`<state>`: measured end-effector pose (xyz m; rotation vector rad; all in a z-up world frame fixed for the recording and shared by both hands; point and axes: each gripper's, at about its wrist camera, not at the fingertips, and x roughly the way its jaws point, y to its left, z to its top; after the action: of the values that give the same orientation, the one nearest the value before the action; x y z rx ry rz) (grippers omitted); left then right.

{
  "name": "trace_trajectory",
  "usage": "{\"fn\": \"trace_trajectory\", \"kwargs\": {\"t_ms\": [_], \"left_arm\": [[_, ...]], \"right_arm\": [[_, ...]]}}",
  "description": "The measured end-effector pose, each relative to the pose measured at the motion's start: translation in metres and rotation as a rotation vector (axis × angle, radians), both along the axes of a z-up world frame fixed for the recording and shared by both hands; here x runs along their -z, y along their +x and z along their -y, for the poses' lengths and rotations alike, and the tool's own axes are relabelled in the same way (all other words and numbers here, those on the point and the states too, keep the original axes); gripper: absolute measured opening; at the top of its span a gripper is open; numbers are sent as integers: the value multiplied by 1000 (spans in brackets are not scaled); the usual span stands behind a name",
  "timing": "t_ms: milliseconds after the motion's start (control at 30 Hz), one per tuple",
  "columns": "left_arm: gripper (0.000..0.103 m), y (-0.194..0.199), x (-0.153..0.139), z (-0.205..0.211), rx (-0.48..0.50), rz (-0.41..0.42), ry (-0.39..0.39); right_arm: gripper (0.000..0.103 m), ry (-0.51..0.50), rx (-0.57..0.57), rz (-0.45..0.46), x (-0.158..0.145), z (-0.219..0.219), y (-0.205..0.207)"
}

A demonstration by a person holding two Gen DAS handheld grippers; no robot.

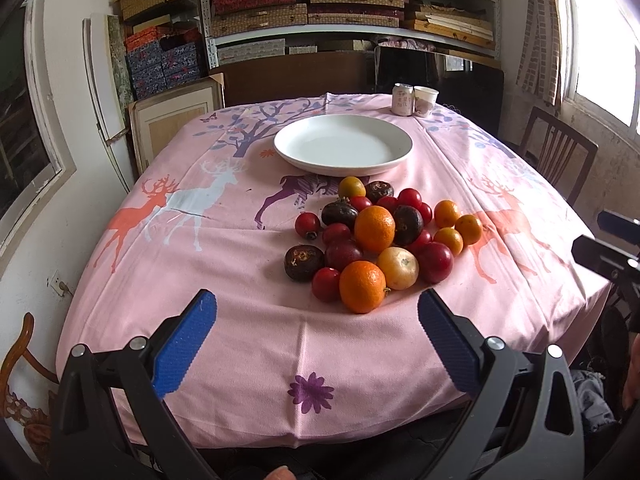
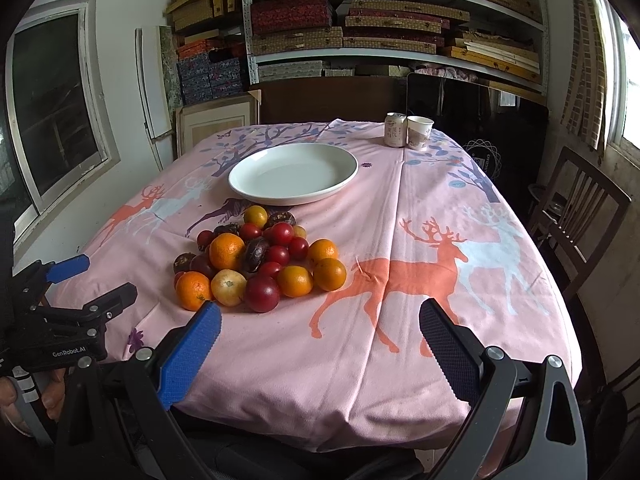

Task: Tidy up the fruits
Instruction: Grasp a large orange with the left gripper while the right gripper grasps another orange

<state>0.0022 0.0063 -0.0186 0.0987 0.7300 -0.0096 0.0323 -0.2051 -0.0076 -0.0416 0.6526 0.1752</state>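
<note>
While both grippers hover spread and empty at the near table edge, the heap of small red, orange and dark purple fruits lies on the pink deer-print cloth, just before the empty white plate. Left gripper should take the nearest orange first, squeezing gently so neighbours do not roll; right gripper waits.

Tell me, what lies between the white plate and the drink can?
Only bare pink tablecloth between round white plate and can, in both views.
</note>
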Motion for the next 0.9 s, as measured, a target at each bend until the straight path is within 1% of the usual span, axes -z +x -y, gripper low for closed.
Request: {"fn": "trace_trajectory", "kwargs": {"t_ms": [33, 133, 200, 267, 300, 333, 367, 433, 500, 600, 667, 700, 733, 800, 833, 900], "left_arm": [[99, 2, 6, 2, 14, -9, 10], [99, 12, 24, 5, 72, -56, -8], [99, 20, 32, 6, 77, -65, -5], [97, 26, 38, 5, 51, -43, 19], [86, 29, 39, 4, 39, -32, 29], [71, 33, 42, 5, 34, -35, 36], [67, 38, 46, 5, 39, -55, 37], [68, 46, 53, 7, 54, -82, 37], [68, 47, 55, 13, 75, -54, 52], [67, 45, 56, 27, 117, -28, 104], [61, 43, 58, 38, 157, -22, 131], [54, 43, 61, 43, 174, -23, 152], [45, 44, 64, 48, 184, -29, 175], [43, 45, 71, 52, 171, -11, 234], [42, 45, 72, 53, 173, -1, 244], [42, 46, 73, 51, 181, 4, 230]], "right_arm": [[99, -6, 3, 2, 1, 1, 1], [99, -5, 16, -18, 8, 6, 5], [99, 2, 22, -40, 12, 11, 10], [99, 4, 28, -58, 17, 15, 15], [99, 6, 30, -67, 20, 16, 18], [99, 8, 30, -76, 22, 17, 20], [99, 9, 31, -83, 25, 17, 22], [99, 12, 31, -100, 29, 18, 26], [99, 16, 28, -114, 33, 19, 30], [99, 17, 31, -128, 39, 21, 34], [99, 24, 36, -141, 42, 24, 37], [99, 28, 40, -147, 44, 26, 39], [99, 33, 45, -151, 45, 28, 40], [99, 41, 53, -160, 47, 32, 42], [99, 46, 57, -164, 48, 33, 43], [99, 57, 59, -170, 50, 36, 44]]}}
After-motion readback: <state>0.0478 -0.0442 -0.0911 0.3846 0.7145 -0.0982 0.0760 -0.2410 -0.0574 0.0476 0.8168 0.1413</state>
